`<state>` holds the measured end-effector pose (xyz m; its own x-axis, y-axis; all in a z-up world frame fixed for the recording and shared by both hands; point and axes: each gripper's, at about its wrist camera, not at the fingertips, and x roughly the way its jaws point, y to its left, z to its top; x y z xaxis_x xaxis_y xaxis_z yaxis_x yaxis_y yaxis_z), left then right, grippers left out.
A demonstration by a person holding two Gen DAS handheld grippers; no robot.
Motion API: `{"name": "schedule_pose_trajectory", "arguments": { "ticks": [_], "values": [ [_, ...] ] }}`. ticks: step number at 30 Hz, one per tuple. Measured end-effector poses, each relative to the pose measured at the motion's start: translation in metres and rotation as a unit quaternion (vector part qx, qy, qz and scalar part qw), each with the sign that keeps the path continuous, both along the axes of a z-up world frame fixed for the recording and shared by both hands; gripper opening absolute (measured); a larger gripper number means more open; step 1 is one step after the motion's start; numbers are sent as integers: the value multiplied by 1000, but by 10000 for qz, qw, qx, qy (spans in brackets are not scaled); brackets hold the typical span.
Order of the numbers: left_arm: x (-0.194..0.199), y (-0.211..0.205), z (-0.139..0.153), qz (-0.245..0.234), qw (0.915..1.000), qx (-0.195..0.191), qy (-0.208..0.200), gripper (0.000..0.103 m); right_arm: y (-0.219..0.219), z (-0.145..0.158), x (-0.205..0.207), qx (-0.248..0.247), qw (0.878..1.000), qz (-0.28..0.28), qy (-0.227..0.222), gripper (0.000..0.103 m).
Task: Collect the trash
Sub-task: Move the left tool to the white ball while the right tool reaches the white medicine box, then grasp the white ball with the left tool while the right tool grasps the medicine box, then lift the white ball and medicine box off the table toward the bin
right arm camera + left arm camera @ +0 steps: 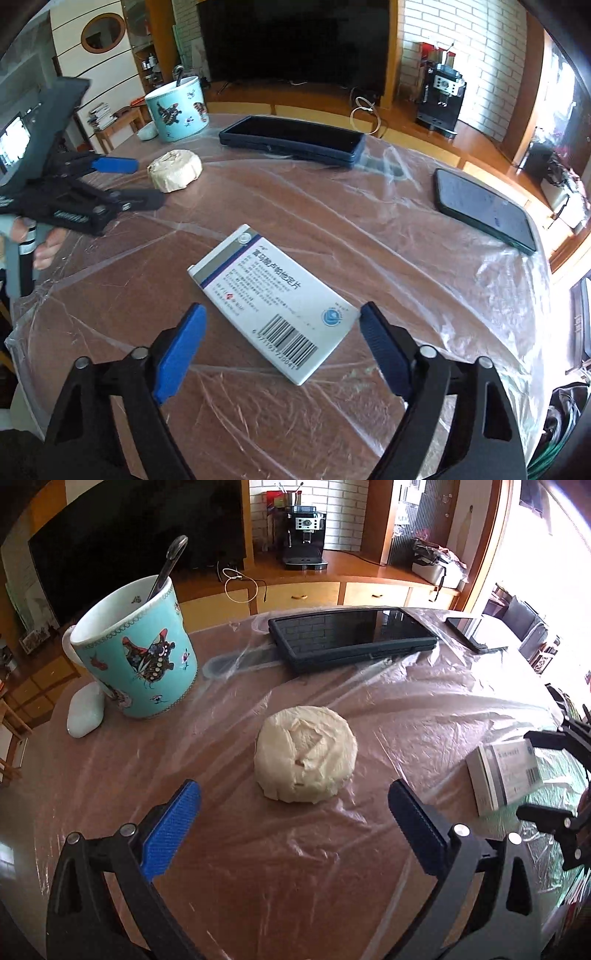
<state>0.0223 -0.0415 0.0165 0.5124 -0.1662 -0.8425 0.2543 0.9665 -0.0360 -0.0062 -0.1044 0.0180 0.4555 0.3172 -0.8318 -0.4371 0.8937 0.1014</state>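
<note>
Lying diagonally: medicine box (271, 306) | right tongs (279, 334) spread | left tongs (295, 812) spread

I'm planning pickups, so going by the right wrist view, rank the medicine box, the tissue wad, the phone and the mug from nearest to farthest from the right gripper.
1. Medicine box, its near end between the open right gripper fingers.
2. Tissue wad, far left, and phone, far right: too close to call.
3. Mug, back left.
</note>
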Motion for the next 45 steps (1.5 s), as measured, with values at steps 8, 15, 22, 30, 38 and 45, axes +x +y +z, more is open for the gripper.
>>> {"name": "schedule_pose_trajectory", "arguments": {
  "ticks": [8, 15, 22, 30, 38, 45],
  "values": [
    [18, -2, -4, -60, 10000, -26, 28, 101, 8, 1, 5, -171, 9989, 407, -157, 84],
    [27, -16, -4, -341, 9994, 67, 3, 101, 22, 2, 12, -193, 9953, 940, -141, 89],
    [31, -21, -5, -349, 9992, 176, -37, 83, 38, -5, 8, -460, 9912, 1240, -41, 74],
    [26, -18, -1, -297, 9994, 150, -79, 52, 39, -3, 1, -323, 9949, 951, -61, 50],
    [8, -16, 10, -301, 9993, 26, -205, 52, 31, 5, -12, 120, 9991, 405, -31, 50],
    [-12, -18, 15, -369, 9991, -23, -215, 52, 21, 5, -15, 379, 9991, -48, 181, 50]
  ]
}}
